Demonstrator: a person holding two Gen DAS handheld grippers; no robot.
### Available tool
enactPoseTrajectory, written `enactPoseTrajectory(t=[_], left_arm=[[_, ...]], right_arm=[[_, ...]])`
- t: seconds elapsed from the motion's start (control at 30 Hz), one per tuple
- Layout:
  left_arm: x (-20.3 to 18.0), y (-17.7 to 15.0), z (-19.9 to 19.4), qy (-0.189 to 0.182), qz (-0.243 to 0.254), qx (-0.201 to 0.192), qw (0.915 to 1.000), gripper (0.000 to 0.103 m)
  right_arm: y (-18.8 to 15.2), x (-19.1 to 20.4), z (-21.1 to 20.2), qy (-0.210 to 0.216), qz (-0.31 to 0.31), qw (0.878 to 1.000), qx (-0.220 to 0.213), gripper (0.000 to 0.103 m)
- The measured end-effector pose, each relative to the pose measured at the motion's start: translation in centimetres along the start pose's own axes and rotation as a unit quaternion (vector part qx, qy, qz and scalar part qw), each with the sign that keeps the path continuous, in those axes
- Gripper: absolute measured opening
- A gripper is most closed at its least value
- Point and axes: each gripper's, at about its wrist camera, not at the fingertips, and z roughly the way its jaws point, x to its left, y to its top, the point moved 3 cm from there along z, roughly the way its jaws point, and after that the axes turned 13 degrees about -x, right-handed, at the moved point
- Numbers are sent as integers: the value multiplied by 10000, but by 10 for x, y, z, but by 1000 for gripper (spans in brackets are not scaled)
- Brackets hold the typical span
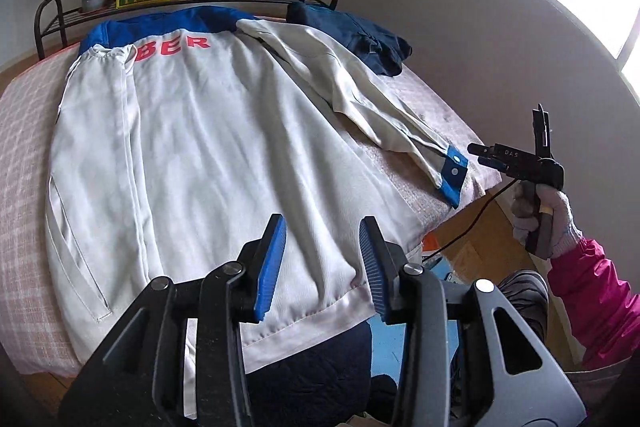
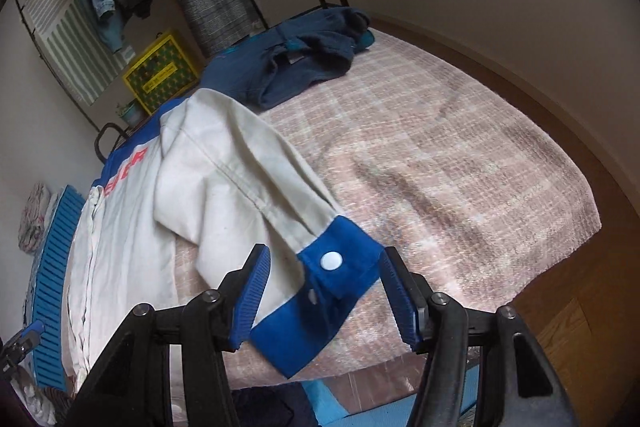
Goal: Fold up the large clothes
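On the bed (image 1: pixel 24 115), a white jacket (image 1: pixel 208 131) lies spread back-up, one sleeve folded in and the other waiting.

Across the pink checked cover the jacket sits flat with its blue yoke at the far end, so the folds can be made square; the near-side sleeve already lies over the back. The left tool (image 1: pixel 322 267) hangs over the hem with its jaws part-way apart and nothing between them. The right tool (image 2: pixel 324 291) stands wider, its jaws either side of the blue cuff (image 2: pixel 340 267) but not pressing on it, likely lined up to pinch the cuff and carry the right sleeve (image 2: pixel 240 163) inward. A dark blue garment (image 2: pixel 296 59) waits at the far corner.
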Motion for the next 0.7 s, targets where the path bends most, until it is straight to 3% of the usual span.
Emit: enactPoseTrajectory(t=[0.17,0.33,0.37,0.4,0.47,0.5,0.53,0.7], left_arm=[[-2,-2,9,7,-30,110,9999,38],[3,-5,15,43,-121,182,9998,38],[5,-6,15,59,-124,184,9997,38],[6,-6,16,75,-129,185,9997,38],[9,-5,16,107,-151,190,9996,38],[11,-5,17,122,-172,186,9996,38],[13,-5,17,140,-199,179,9995,38],[23,-7,18,179,-364,154,9991,38]], right_arm=[[-5,-21,24,67,334,9992,204,61],[-9,-21,44,19,286,9989,368,61],[-9,-22,46,41,346,9987,371,58],[-9,-22,47,103,392,9985,362,42],[-8,-17,44,188,399,9983,370,25],[-6,-13,40,209,322,9988,318,11],[-4,-8,36,202,206,9993,250,5],[9,30,-3,383,-352,9983,-262,0]])
